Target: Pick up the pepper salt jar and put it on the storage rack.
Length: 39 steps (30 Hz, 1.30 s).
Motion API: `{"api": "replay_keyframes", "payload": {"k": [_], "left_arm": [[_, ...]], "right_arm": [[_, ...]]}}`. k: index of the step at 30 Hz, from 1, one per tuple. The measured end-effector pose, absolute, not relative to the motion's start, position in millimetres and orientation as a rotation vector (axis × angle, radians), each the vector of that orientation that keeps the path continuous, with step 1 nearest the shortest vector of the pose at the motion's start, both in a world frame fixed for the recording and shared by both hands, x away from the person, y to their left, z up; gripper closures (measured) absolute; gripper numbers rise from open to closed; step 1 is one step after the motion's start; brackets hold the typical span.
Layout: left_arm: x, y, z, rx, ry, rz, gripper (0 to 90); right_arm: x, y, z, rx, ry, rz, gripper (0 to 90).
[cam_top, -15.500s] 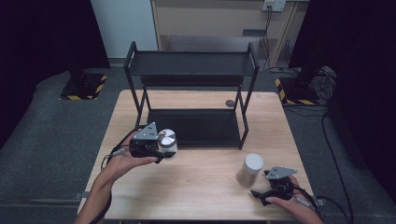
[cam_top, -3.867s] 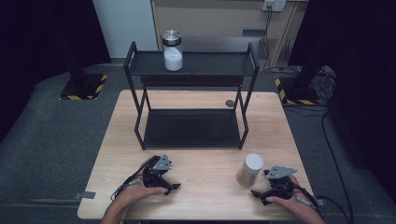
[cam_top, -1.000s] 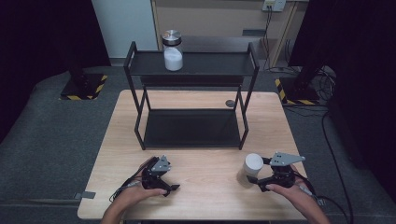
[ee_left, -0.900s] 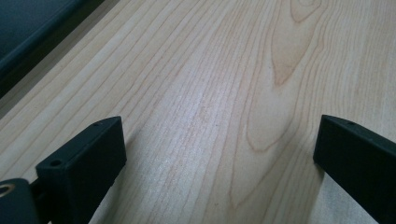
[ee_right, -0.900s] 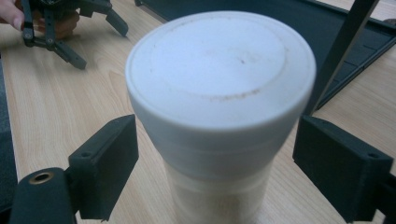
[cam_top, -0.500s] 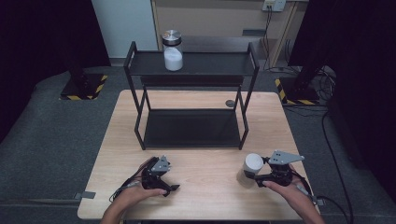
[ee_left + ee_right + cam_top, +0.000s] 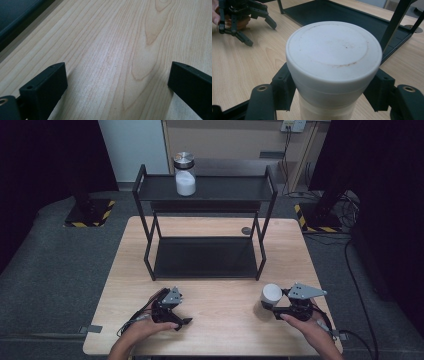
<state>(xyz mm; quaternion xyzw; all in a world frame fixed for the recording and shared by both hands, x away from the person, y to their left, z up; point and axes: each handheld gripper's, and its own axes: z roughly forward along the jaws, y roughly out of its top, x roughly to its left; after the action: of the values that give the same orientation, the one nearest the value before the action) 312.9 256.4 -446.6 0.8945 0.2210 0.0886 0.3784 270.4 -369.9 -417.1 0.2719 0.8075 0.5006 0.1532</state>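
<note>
The right gripper (image 7: pixel 278 306) is clamping a white-lidded canister (image 7: pixel 271 295) that is standing upright on the wooden table (image 7: pixel 220 320), near the front right edge. Its jaws have just been closing, and in the right gripper view the 2 black pads (image 7: pixel 283 86) are pressing against the canister (image 7: pixel 333 67) from either side, just below the white lid.

The left gripper (image 7: pixel 172 312) is resting at the front left of the table, well apart from the canister. In the left gripper view its 2 jaws are standing wide apart with bare wood grain between them, holding nothing.

Behind both grippers, a black 2-tier shelf rack (image 7: pixel 205 250) is sitting on the table. A glass jar with a metal lid (image 7: pixel 184 174), partly filled with white powder, is standing on its top tier. A small round disc (image 7: pixel 246 230) is lying on the table beside the rack's right rear leg.
</note>
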Motion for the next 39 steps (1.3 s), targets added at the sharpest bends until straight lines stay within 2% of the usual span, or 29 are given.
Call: {"api": "replay_keyframes", "payload": {"k": [15,39], "left_arm": [[312.9,256.4,-446.6,2.286,0.565,0.226,1.0],[312.9,256.4,-446.6,2.286,0.565,0.226,1.0]], "right_arm": [[273.2,-369.1,-398.0,0.755,2.316,1.489,35.7],[314.9,-346.4,-328.4,0.605,2.231,1.757,35.6]]}}
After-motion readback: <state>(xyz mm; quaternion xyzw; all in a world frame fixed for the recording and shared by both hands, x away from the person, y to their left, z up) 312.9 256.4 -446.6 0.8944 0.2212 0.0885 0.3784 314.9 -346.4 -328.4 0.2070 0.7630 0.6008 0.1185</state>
